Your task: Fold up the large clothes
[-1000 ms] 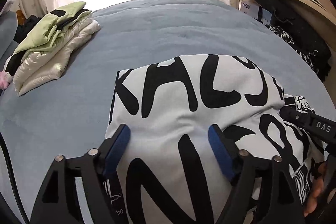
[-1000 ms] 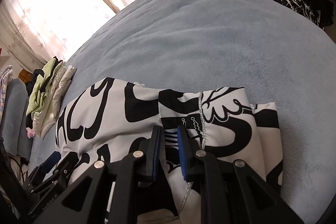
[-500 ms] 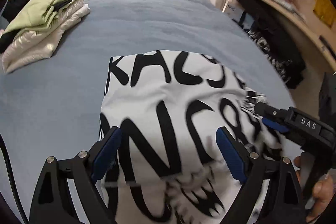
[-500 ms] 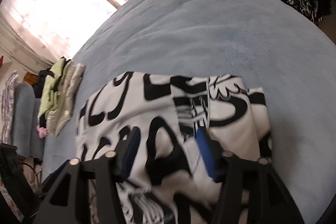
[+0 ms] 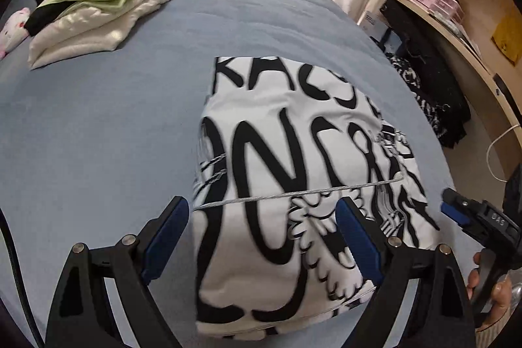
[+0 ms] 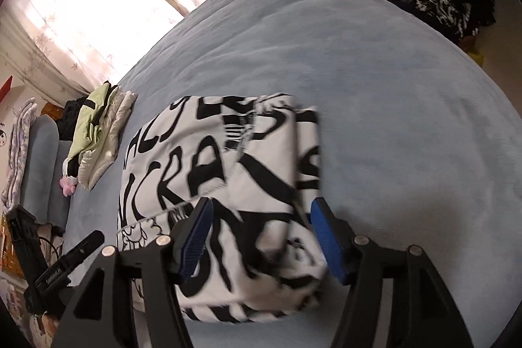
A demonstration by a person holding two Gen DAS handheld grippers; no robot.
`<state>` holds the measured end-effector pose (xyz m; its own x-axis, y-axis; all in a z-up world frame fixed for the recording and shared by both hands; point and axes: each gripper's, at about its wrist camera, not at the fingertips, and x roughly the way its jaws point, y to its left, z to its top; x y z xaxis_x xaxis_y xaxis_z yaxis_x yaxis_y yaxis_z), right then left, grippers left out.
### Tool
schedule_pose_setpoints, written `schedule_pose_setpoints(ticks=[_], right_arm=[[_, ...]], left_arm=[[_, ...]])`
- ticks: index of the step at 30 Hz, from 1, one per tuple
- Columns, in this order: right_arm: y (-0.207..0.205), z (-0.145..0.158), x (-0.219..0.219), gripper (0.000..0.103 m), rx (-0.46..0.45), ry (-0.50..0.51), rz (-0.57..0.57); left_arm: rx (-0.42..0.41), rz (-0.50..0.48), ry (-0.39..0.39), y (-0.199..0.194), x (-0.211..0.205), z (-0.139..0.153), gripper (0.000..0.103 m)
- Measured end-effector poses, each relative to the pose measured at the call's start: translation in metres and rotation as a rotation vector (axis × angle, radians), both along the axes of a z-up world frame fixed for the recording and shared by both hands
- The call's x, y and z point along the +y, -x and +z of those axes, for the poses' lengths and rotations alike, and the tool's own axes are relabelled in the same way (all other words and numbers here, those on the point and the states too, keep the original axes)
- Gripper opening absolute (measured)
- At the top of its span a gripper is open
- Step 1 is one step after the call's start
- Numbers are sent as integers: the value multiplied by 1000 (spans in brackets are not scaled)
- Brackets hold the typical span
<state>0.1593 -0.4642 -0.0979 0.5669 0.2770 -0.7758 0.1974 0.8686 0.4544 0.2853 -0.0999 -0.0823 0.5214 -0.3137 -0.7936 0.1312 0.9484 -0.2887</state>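
Both our grippers hang with fingers spread wide, holding nothing: the left gripper (image 5: 261,237) and the right gripper (image 6: 261,237) each sit just above the near edge of the folded black-and-white garment (image 5: 293,168) on the blue bed (image 5: 98,136), likely freed so the fold can settle.
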Motion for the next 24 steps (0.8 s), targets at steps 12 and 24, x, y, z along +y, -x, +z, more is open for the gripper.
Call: schedule_pose_setpoints(ticks=[12, 24], right_arm=[[-14, -46, -30, 63, 111, -171, 55], [-63, -76, 11, 82, 106, -318, 241]], left_arm=[[183, -37, 129, -15, 13, -55, 91], [215, -77, 223, -28, 6, -85, 102]])
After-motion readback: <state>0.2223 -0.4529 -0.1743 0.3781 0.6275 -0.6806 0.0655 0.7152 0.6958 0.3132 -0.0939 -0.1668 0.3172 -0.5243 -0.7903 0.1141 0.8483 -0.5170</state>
